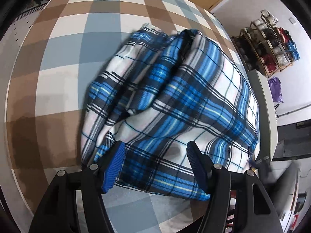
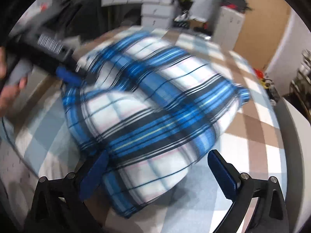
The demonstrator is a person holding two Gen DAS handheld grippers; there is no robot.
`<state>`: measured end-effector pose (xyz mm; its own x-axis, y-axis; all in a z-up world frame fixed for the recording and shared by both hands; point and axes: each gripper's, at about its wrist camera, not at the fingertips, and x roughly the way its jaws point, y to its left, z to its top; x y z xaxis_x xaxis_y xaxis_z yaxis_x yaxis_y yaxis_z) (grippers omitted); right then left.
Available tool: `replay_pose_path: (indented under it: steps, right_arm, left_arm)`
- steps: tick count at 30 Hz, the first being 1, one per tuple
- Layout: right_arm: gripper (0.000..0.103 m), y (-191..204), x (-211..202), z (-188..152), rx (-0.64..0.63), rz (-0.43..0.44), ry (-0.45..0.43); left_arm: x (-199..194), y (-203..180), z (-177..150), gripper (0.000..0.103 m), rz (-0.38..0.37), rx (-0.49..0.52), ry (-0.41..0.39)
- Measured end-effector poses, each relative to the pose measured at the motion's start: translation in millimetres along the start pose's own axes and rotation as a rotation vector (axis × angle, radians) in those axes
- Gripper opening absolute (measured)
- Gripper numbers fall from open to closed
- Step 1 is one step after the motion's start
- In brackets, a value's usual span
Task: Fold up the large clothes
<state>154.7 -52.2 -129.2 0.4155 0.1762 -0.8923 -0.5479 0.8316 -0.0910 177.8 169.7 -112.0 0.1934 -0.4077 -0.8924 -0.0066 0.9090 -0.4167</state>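
Presently: left gripper [image 1: 155, 155] part open, right gripper [image 2: 157, 167] wide open, both over the blue plaid garment [image 1: 175, 89] on the checked bench [image 1: 58, 58], neither clamping it.

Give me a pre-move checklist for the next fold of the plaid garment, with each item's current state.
1. Left gripper released: ok, jaws open over the cloth, nothing pinched.
2. Right gripper released: ok, jaws wide apart, pads not pressing cloth.
3. Plaid garment fully on the checked table cover: ok, though its right side lies near the table edge.
4. Garment lying flat: not ok, bunched ridges run down the middle.
5. Edges squared for the next fold: cannot tell, the right wrist view is blurred.
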Motion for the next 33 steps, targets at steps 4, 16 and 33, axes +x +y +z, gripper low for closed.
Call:
replay_pose_path:
  steps: [4, 16, 33]
  right_arm:
    - [0.088, -12, 18, -11, 0.014, 0.126, 0.106]
    - [0.088, -52, 5, 85, 0.093, 0.103, -0.077]
    - [0.089, -70, 22, 70, 0.144, 0.136, -0.094]
  left_arm:
    - [1, 3, 3, 0.061, 0.003, -0.002, 0.008]
    - [0, 9, -6, 0.061, -0.035, -0.008, -0.004]
    - [-42, 19, 1, 0.061, 0.097, -0.002, -0.149]
